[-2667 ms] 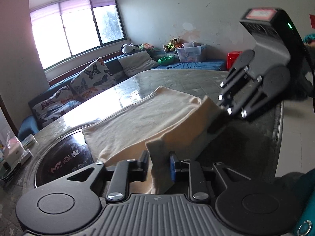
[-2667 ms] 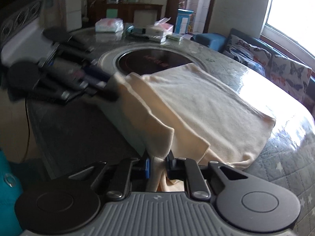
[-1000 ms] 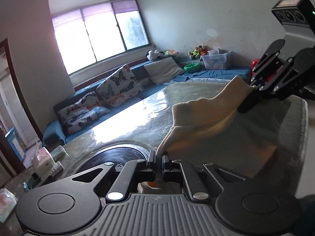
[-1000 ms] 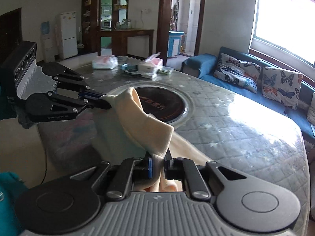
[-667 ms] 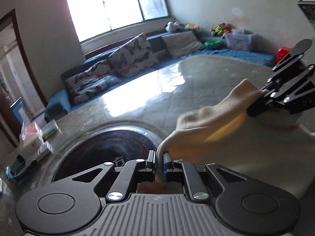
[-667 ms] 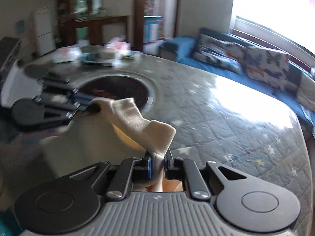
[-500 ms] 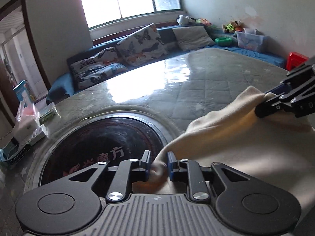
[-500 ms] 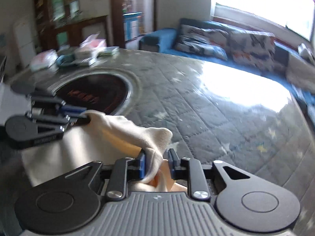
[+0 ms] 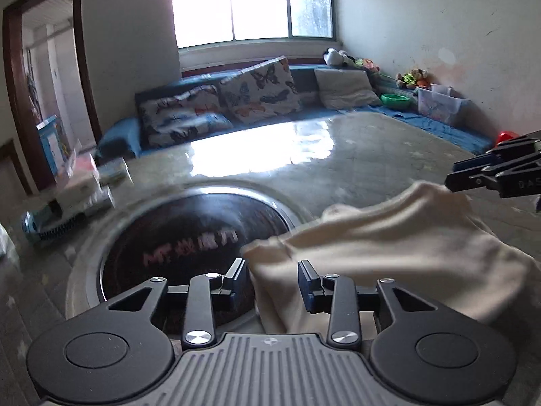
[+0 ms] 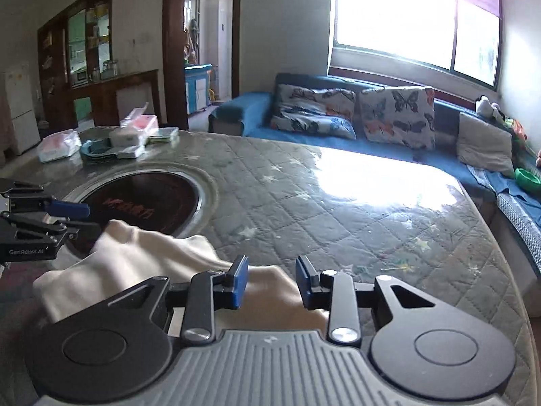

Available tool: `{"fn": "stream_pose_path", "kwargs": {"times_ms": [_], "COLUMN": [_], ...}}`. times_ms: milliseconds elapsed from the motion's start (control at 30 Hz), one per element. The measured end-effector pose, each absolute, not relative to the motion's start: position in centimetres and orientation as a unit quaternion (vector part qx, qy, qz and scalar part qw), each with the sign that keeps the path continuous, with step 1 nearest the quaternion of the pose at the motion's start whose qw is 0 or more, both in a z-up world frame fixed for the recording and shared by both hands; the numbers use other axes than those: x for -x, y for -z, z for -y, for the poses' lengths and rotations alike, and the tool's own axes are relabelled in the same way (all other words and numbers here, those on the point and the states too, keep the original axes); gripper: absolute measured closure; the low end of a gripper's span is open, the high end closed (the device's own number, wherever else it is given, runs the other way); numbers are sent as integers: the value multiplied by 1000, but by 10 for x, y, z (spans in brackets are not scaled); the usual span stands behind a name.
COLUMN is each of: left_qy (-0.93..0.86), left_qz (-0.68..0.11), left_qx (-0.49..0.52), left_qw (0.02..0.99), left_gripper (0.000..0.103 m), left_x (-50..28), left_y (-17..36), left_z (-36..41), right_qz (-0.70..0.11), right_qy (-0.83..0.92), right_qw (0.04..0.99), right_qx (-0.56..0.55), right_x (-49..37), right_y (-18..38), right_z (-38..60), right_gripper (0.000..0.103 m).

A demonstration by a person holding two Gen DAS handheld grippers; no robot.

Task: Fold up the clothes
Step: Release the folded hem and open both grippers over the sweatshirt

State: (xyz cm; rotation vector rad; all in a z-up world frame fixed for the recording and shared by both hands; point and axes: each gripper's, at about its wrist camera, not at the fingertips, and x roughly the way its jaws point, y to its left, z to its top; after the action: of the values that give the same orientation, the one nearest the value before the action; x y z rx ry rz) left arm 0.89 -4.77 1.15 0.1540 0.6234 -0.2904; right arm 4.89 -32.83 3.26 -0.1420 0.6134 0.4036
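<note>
A cream garment (image 9: 389, 250) lies folded on the quilted grey table (image 9: 338, 176), its left end over the rim of a dark round inset (image 9: 189, 237). My left gripper (image 9: 273, 279) is open, its jaws apart around the garment's near corner. My right gripper (image 10: 270, 282) is open just above the garment's other end (image 10: 135, 260). Each gripper shows in the other's view, the right one (image 9: 487, 176) at the far end of the cloth and the left one (image 10: 72, 220) at the cloth's left tip.
Tissue packs and boxes (image 10: 132, 137) sit at the table's far left end. A blue sofa with butterfly cushions (image 10: 355, 111) runs along the window wall beyond the table. Toys and a plastic bin (image 9: 439, 101) stand along the right wall.
Both grippers carried the lifted edge of the garment over, lowered it onto the table, then opened and let go. The cloth now lies slack.
</note>
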Motion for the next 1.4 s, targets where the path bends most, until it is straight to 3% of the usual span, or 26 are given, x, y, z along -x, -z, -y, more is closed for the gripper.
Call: {"fn": "stream_pose_path", "kwargs": {"times_ms": [400,567,667,800,1167,1400], "left_qy": [159,167,174,177,197,212], "left_qz": [-329,-340,-344,-333,-349,-336], "left_qx": [12,-2,-1,-10,-30,-43], "left_qw": [931,925,923,926,916,917], "left_gripper": [68,69,90,97,97,92], "left_x": [25,25,26,35,61,58], "left_y": [-5,0,5,4,5,-12], "left_z": [23,32,34,37,25,17], "right_qz": [-361,-376,-379,-385,-419,-410], "right_qy": [-239,-243,-242,-243,-257,-275], "right_qw": [899,891,890,887,868,866], "right_qx": [66,73,71,76,65,76], "right_x": [1,17,22,26,46,44], "right_y": [-12,-4,-2,0,5,-10], "right_z": [331,331,332,332,347,344], "right_gripper": [72,72,72,72,72,72]}}
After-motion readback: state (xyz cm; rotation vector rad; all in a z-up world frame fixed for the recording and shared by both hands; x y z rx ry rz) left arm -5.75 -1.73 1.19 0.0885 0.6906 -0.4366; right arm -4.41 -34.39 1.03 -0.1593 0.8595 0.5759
